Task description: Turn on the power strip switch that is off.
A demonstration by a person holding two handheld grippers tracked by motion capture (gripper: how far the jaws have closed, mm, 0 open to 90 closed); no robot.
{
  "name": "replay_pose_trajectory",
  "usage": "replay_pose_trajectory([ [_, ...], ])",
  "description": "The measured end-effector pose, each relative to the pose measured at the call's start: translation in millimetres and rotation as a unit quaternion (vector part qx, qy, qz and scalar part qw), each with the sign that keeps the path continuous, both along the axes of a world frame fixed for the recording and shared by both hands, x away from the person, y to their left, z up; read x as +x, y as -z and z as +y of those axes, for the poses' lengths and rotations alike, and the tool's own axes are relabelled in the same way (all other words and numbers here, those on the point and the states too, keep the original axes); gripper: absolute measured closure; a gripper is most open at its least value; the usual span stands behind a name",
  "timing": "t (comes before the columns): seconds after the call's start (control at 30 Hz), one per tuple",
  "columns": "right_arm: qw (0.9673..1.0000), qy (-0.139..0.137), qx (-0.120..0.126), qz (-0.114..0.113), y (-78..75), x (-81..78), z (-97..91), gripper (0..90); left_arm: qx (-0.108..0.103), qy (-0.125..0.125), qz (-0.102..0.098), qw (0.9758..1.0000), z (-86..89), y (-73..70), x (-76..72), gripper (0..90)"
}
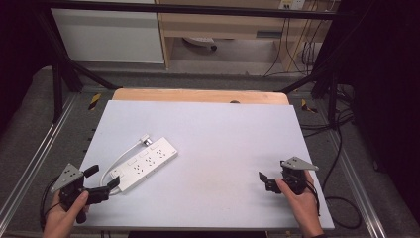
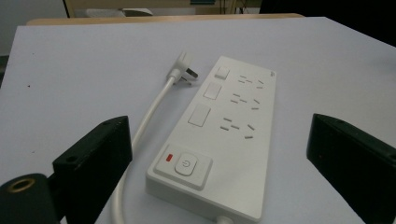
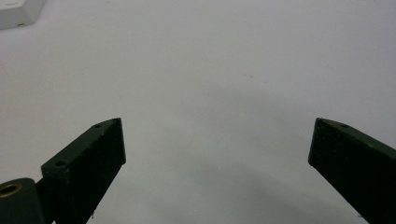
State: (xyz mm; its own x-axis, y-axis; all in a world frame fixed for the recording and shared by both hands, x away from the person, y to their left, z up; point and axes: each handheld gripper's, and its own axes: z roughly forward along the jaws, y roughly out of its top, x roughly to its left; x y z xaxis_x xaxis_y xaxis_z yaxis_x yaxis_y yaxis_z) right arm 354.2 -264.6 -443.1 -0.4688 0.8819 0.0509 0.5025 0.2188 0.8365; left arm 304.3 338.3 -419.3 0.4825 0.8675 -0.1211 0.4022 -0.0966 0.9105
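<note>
A white plastic power strip (image 2: 219, 140) (red indicator by its switch) and white cord (image 2: 149, 116) on a pale lavender-grey tabletop (image 1: 223, 134).

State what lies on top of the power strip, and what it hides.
On top of the power strip sit only its own parts: a power button with a red light, three switches and socket slots. Its plug and cable lie beside it. The table beneath it is covered.

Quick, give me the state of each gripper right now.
Left gripper: open, holding nothing; its jaws stand apart just short of the white plastic power strip.
Right gripper: open, holding nothing, over the bare white table.
</note>
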Motion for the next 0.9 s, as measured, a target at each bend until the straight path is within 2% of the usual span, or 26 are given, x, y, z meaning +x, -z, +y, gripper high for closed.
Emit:
replay_pose_trajectory([
  [0.33,0.9999,-0.011,0.01,0.001,0.2,1.4,1.6,4.5,-0.001,0.0,0.004,1.0,1.9,0.9,0.1,6.2],
  [0.6,0.9997,-0.015,0.017,-0.005,-2.3,-0.4,1.5,4.1,0.011,0.007,0.014,0.9998,-1.2,2.0,0.2,5.7],
  [0.9,0.9996,-0.021,0.02,-0.008,-4.3,-1.9,2.8,3.5,0.007,0.004,0.014,0.9999,-4.9,0.3,0.6,5.7],
])
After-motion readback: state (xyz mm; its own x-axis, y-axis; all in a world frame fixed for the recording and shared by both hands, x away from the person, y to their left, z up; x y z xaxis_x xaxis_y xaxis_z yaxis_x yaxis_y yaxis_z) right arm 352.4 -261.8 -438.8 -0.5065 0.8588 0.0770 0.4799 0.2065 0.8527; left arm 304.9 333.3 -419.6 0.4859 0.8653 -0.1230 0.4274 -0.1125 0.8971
